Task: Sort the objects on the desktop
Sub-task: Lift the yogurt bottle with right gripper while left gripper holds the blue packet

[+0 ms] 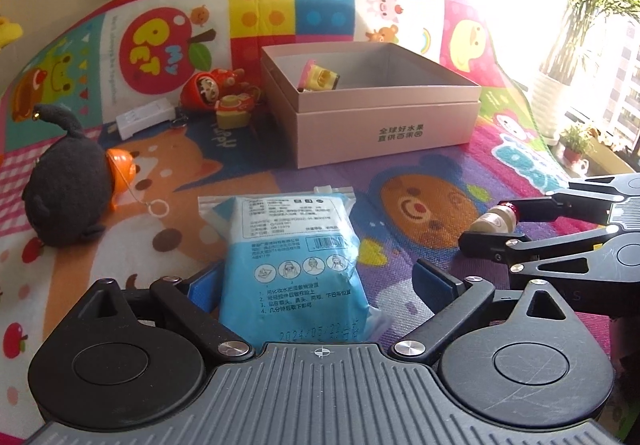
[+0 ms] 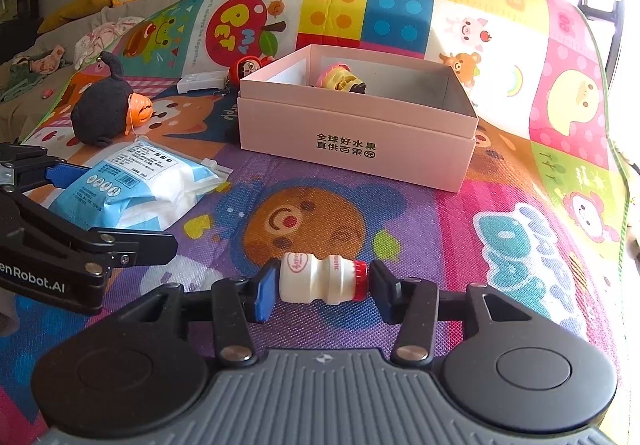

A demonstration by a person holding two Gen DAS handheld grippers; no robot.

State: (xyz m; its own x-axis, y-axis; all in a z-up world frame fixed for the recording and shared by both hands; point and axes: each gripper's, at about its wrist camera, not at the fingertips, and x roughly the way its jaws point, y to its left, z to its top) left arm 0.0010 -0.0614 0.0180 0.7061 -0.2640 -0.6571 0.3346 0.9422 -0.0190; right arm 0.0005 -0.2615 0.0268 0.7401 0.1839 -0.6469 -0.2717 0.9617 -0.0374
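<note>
Seemingly R gripper (image 2: pixel 322 283) level, bottle (image 2: pixel 320 279) endwise.

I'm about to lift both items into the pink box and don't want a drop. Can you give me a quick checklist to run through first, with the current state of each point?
1. Right gripper closed on the small yogurt bottle, gripped end to end, base and red cap: ok.
2. Bottle off the mat: cannot tell.
3. Left gripper around the blue packet: not ok, fingers are wide open on either side.
4. Pink box open on top: ok.
5. Room inside the box: ok, only one yellow toy at the back corner.
6. The two grippers apart from each other: ok, though close.
</note>
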